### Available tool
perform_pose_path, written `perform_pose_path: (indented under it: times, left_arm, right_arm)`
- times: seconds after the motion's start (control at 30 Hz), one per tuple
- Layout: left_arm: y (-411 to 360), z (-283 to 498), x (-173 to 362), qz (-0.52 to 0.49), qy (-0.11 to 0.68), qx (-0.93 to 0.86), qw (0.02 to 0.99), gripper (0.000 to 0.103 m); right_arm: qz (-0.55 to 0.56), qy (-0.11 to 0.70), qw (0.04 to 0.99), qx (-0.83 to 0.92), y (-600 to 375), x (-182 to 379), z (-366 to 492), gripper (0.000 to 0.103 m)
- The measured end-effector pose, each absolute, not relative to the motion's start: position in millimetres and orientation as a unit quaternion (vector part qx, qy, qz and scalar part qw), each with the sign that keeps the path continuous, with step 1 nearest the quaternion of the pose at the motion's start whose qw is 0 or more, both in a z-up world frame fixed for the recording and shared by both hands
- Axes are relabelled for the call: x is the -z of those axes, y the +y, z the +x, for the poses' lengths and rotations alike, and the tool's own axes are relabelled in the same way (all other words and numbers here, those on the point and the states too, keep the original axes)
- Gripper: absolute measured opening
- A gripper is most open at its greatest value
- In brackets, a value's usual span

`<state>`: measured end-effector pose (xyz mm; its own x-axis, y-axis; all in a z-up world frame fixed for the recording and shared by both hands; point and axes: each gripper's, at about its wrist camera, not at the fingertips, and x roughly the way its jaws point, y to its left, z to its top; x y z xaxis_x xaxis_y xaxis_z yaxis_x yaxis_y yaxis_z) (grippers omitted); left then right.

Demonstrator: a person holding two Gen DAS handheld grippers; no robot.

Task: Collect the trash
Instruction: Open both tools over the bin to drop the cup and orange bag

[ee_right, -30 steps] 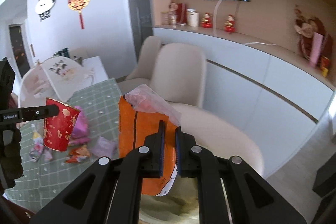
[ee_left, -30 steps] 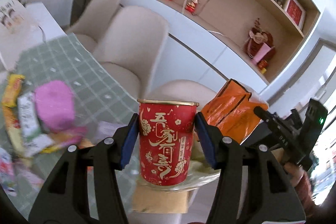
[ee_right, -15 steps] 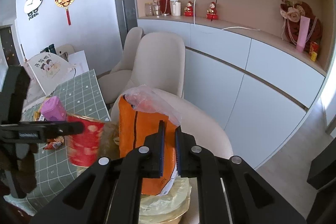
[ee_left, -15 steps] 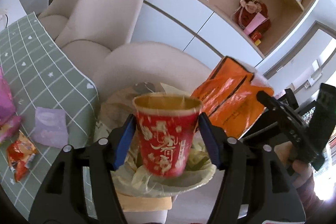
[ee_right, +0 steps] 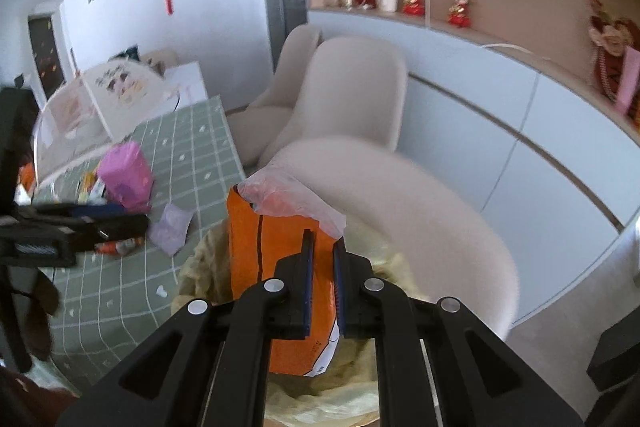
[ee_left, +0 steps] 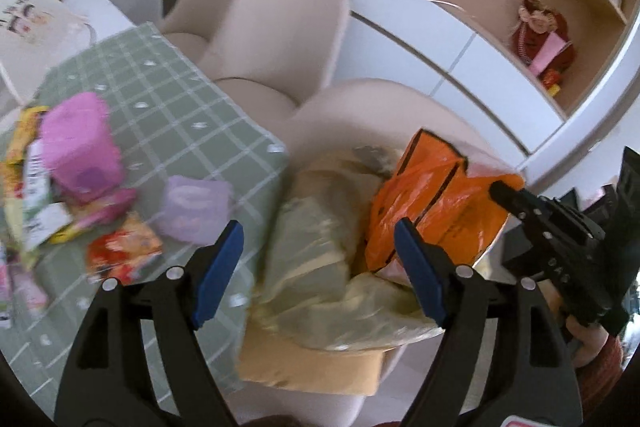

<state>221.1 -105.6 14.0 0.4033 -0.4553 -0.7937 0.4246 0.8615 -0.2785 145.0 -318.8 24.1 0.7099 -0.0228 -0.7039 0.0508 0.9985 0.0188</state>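
Observation:
My left gripper (ee_left: pixel 318 259) is open and empty above a bin lined with a yellowish bag (ee_left: pixel 320 259). The red paper cup is out of sight. My right gripper (ee_right: pixel 321 255) is shut on an orange plastic bag (ee_right: pixel 260 247) and holds it upright over the bin's yellow liner (ee_right: pixel 360 387). The orange bag (ee_left: pixel 432 211) and the right gripper (ee_left: pixel 548 219) also show in the left wrist view. Wrappers lie on the green checked tablecloth (ee_left: pixel 160 95): a pink pack (ee_left: pixel 80 147), a lilac packet (ee_left: pixel 196 205), a red packet (ee_left: pixel 124 251).
Beige chairs (ee_left: pixel 280 27) stand beside the table, one right behind the bin (ee_right: pixel 400 195). A white cabinet (ee_right: pixel 500 107) with ornaments runs along the wall. A mesh food cover (ee_right: pixel 92 107) sits at the table's far end. The left gripper (ee_right: pixel 80 227) shows at left.
My left gripper has opened and the red cup it held is gone from view. The right gripper still holds the orange bag, now lower over the bin.

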Motion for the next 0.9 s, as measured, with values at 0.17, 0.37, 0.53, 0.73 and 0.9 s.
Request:
perform_pose_path:
  times: [0.17, 0.37, 0.53, 0.73, 0.9]
  left_arm:
    - [-76.5, 211.0, -19.5, 0.018, 0.472, 0.216, 0.854, 0.074]
    - [-47.3, 199.8, -19.5, 0.045, 0.461, 0.185, 0.867, 0.074]
    - [-24.9, 192.1, -14.2, 0.030, 0.452, 0.179, 0.873, 0.074]
    - [2.5, 193.1, -11.0, -0.008, 0.454, 0.165, 0.876, 0.074]
    - [18.9, 194.3, -9.8, -0.021, 0.452, 0.155, 0.878, 0.074]
  right_arm:
    - [0.010, 0.421, 0.907, 0.016, -302.9, 15.0, 154.3, 0.010]
    - [0.017, 0.462, 0.886, 0.023, -303.9, 49.1, 154.7, 0.010]
    - [0.022, 0.478, 0.878, 0.029, -305.1, 62.4, 150.6, 0.010]
    - [0.038, 0.481, 0.875, 0.040, -310.4, 63.4, 145.1, 0.010]
    - [0.049, 0.470, 0.879, 0.055, -314.5, 52.2, 138.8, 0.011]
